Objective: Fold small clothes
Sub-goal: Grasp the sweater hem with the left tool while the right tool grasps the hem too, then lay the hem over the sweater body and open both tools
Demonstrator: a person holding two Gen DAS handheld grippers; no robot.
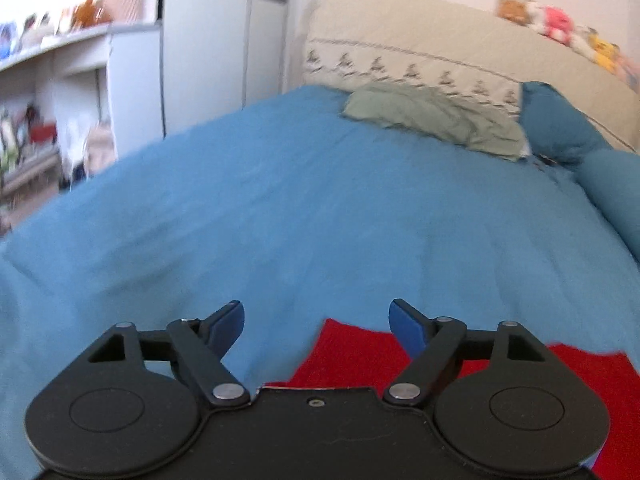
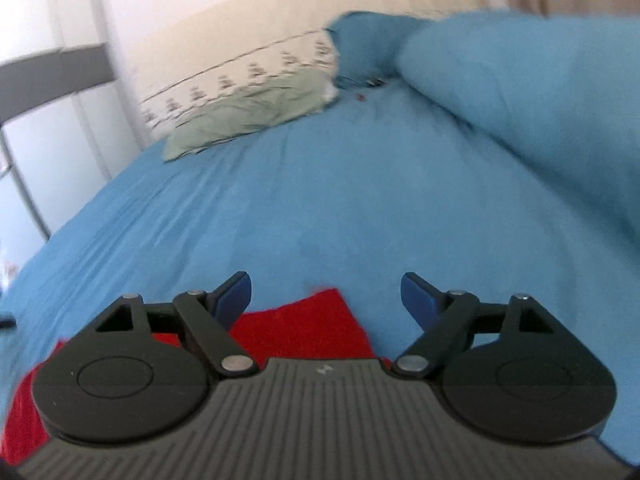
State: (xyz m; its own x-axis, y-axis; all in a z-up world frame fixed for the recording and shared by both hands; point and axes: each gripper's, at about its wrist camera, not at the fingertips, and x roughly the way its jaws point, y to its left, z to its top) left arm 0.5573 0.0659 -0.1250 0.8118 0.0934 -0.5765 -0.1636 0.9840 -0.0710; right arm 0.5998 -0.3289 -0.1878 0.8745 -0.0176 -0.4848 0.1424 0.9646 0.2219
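Both grippers, left gripper (image 1: 316, 320) and right gripper (image 2: 326, 294), are wide open and holding nothing above the red cloth (image 1: 352, 352) on the near blue bedspread (image 1: 300, 208), so lower gently and pinch one corner each.

We're looking at the left gripper (image 1: 316, 316): matte black linkage arms, silver pivot screws, round black discs flanking a smooth body, blue pads (image 1: 406, 326). The right gripper (image 2: 326, 296) is showing the same build, but its grey body is carrying ribbed lines and a small pale mark.
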